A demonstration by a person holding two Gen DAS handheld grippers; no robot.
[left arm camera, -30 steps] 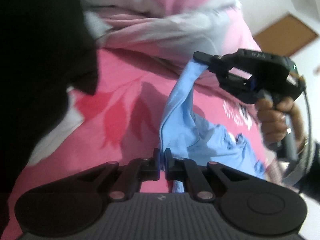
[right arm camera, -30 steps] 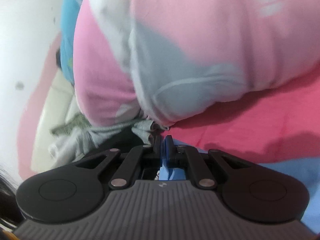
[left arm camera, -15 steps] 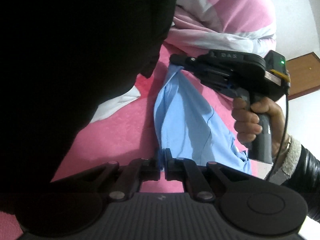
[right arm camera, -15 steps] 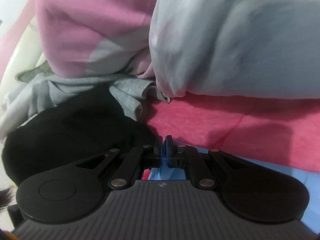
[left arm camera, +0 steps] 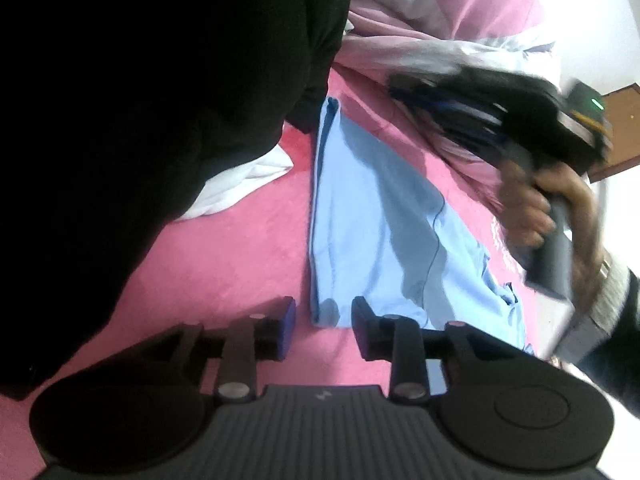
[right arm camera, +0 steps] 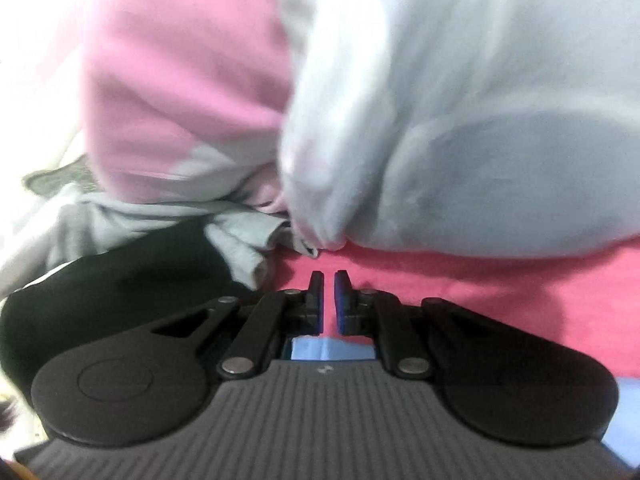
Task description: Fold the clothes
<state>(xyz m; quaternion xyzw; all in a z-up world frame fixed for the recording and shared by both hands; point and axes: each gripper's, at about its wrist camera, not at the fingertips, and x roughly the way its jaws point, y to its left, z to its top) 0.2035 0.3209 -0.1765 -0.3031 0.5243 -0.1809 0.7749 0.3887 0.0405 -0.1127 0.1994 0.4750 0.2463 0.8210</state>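
1. So, my left gripper (left arm camera: 323,316) has its jaws spread wide and holds nothing; the near corner of the light blue garment (left arm camera: 372,216) lies on the bed just between and ahead of the fingertips
2. My right gripper (right arm camera: 329,300) has its jaws parted by a narrow gap with only pink sheet showing between them; a strip of the blue cloth sits under its body, not in the pads. In the left wrist view that tool is a blurred shape at 2 o'clock, lifted clear of the cloth
3. I judge the garment laid out as a long flat strip, running from 6 o'clock up toward 12 in the left view, with looser bunched cloth at 4 o'clock
4. By my reading one lay-down is finished; the bunched end needs smoothing and at least one cross fold is left
5. The surface is a bed with a pink sheet (left arm camera: 240,248). A black garment (left arm camera: 140,120) fills 9 to 11 o'clock, a white cloth (left arm camera: 244,180) pokes out beneath it, a pink and grey quilt (right arm camera: 460,120) is heaped at 12, and a grey garment (right arm camera: 240,240) lies at its foot
6. Beyond the bed I see a pale wall and a brown wooden panel (left arm camera: 624,120) at 3 o'clock
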